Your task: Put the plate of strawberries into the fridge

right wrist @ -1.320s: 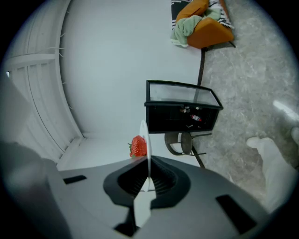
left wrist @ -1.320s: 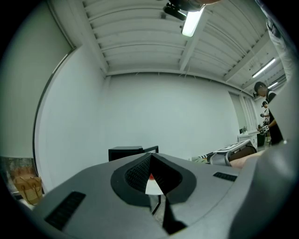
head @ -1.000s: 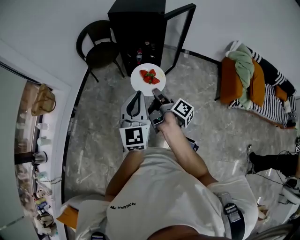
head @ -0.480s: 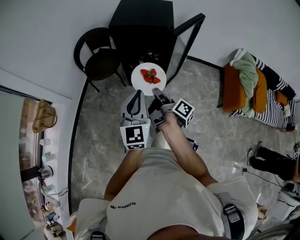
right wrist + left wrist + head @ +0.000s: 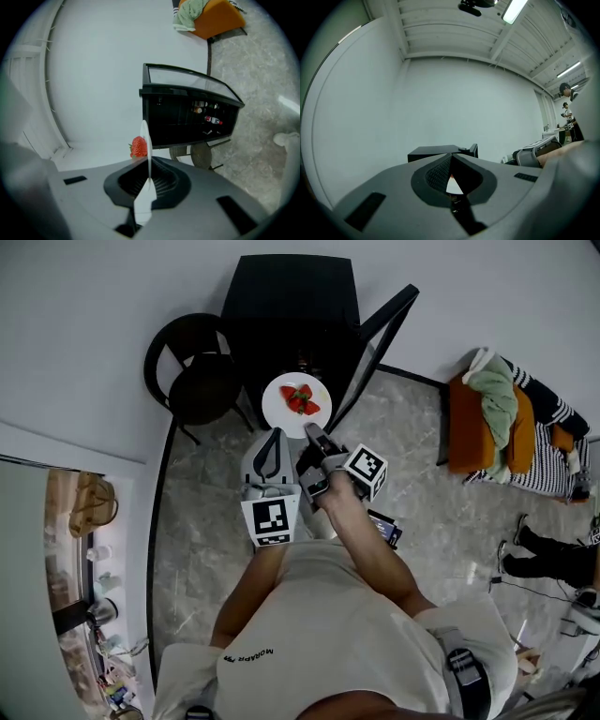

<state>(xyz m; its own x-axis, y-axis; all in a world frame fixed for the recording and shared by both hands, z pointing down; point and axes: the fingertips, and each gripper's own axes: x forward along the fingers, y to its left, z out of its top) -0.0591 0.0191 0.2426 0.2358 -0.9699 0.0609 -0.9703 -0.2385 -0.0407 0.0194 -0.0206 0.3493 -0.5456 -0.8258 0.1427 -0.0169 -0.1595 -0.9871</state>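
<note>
A white plate (image 5: 281, 401) with strawberries (image 5: 300, 399) hangs in front of the black fridge (image 5: 291, 306), whose glass door (image 5: 384, 338) stands open to the right. My right gripper (image 5: 312, 432) is shut on the plate's near rim. In the right gripper view the plate (image 5: 146, 140) runs edge-on between the jaws of the right gripper (image 5: 149, 161), one strawberry (image 5: 138, 146) beside it, and bottles (image 5: 208, 112) show inside the fridge (image 5: 183, 122). My left gripper (image 5: 276, 434) rides just left of the right one, by the plate's near edge, jaws together. In its own view, the left gripper (image 5: 451, 157) shows only a white sliver behind the tips.
A black round chair (image 5: 199, 371) stands left of the fridge. At the right are an orange seat with green cloth (image 5: 487, 413) and striped bedding. Another person's legs (image 5: 553, 559) reach in at the right edge. A dark object (image 5: 384, 529) lies on the marble floor.
The person has stepped closer to the fridge. The plate, still in the right gripper, now sits nearer its open front. Both grippers keep the same pose.
</note>
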